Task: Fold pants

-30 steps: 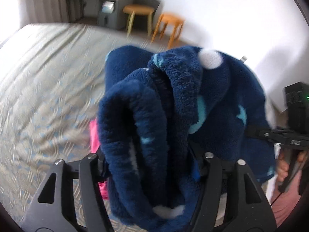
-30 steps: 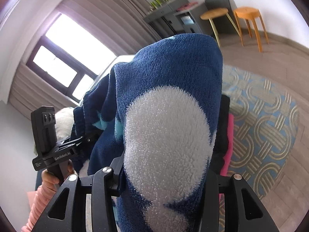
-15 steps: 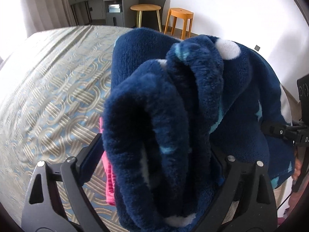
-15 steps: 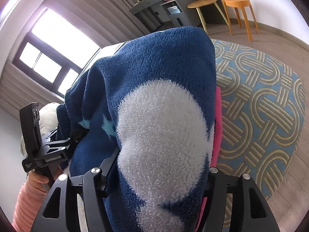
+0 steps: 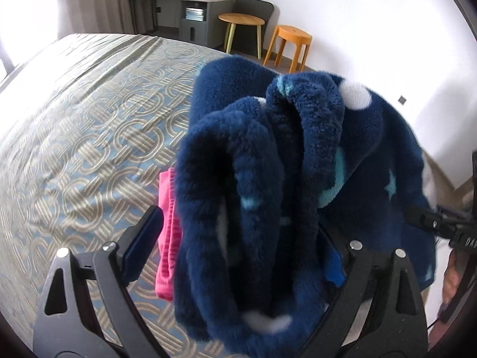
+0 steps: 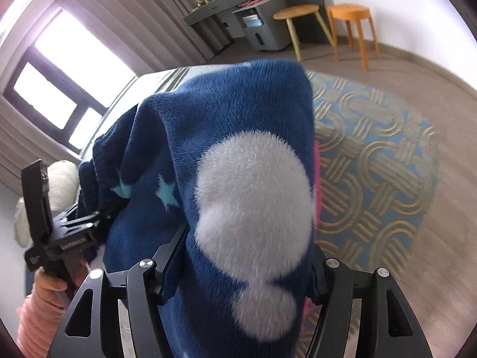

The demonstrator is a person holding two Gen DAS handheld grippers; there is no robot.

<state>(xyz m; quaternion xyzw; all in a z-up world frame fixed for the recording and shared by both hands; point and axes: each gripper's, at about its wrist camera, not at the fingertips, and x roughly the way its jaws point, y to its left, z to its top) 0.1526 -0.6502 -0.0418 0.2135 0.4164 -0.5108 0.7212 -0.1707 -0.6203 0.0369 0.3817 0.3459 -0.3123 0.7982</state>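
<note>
The pants (image 5: 298, 164) are thick dark blue fleece with white spots and pale blue stars. They hang bunched between my two grippers above the bed. My left gripper (image 5: 238, 238) stands wide, and the folds lie between its fingers; the left finger (image 5: 143, 235) is clear of the cloth. My right gripper (image 6: 244, 262) has the spotted fleece (image 6: 253, 197) filling the gap between its fingers, which look pressed against it. Each gripper shows at the edge of the other's view, the left one (image 6: 59, 238) and the right one (image 5: 447, 229).
The bed (image 5: 74, 134) has a blue and gold ring-patterned cover. A pink garment (image 5: 168, 232) lies on it under the pants. Beyond the bed are an orange stool (image 5: 292, 41), a round wooden side table (image 5: 241, 26), a grey cabinet (image 5: 199, 15) and a curtained window (image 6: 59, 77).
The left gripper's fingers have spread wider around the fleece. Both grippers have come lower toward the bed with the pants between them.
</note>
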